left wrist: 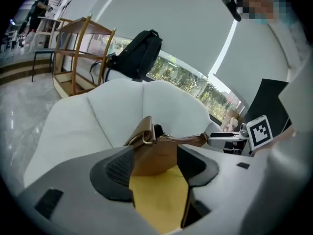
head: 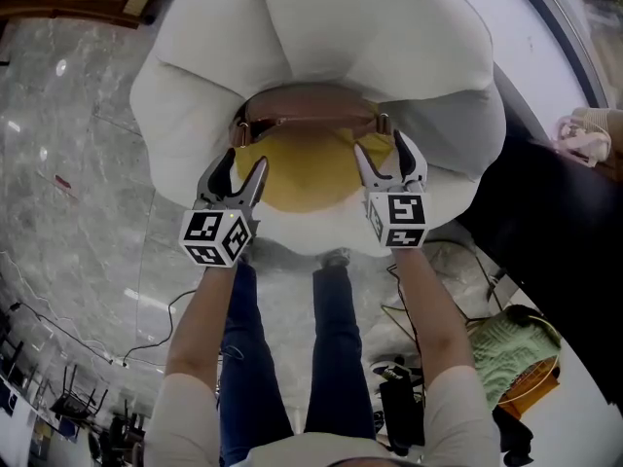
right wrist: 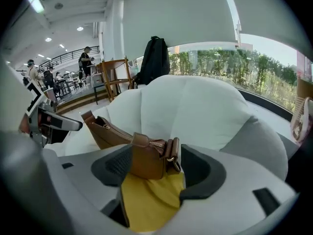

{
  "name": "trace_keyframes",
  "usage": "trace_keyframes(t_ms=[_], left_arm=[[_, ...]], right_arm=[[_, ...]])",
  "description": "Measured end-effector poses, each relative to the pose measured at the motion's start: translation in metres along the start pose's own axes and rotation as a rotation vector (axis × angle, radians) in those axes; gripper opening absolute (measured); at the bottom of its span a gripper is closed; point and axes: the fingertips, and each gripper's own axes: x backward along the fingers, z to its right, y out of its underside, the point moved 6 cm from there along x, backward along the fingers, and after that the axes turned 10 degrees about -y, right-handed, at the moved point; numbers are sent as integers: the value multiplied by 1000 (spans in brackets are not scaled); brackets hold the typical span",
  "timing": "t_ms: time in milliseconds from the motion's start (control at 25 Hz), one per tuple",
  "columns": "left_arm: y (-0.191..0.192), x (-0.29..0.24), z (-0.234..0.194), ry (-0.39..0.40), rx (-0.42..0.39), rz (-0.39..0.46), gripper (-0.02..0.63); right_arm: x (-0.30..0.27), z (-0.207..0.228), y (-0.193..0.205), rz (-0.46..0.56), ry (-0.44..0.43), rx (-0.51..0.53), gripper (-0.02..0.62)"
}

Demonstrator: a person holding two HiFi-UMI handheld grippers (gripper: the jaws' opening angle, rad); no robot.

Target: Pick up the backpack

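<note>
Here the left gripper [head: 241,169] and right gripper [head: 384,154], jaws spread, straddle the bag [head: 311,101]; closing low might pinch only the cloth [head: 302,175].

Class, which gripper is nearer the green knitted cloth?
Right. The right gripper is at the brown bag's right end, on the green knitted cloth's side; the left gripper is at the bag's left end, farther off.

- The head camera looks steeply down from above the left claw [head: 243,169] and the right claw [head: 382,154].
- Each claw camera sits just behind its own claw. It looks forward along it, very near the brown bag [left wrist: 155,154].
- All three views share that bag and the white seat [head: 389,47] past the claws.
</note>
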Motion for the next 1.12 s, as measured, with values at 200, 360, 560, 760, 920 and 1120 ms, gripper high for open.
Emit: trace_keyframes(t_ms=[200, 360, 560, 760, 920, 1120], left_arm=[[13, -21, -1, 1, -25, -57, 268], [16, -34, -2, -14, -44, -63, 270], [19, -45, -4, -42, -56, -29, 272], [17, -54, -7, -92, -90, 20, 272], [14, -69, -8, -107, -122, 32, 272], [4, -87, -14, -136, -142, 20, 268]], right_arm=[[-16, 11, 17, -54, -55, -23, 302], [-32, 17, 25, -69, -101, -49, 316], [-44, 25, 25, -49, -112, -28, 319], [-56, 25, 19, -25, -141, -5, 319], [-67, 25, 13, -23, -148, -3, 318], [-71, 23, 9, -32, -148, -8, 244]])
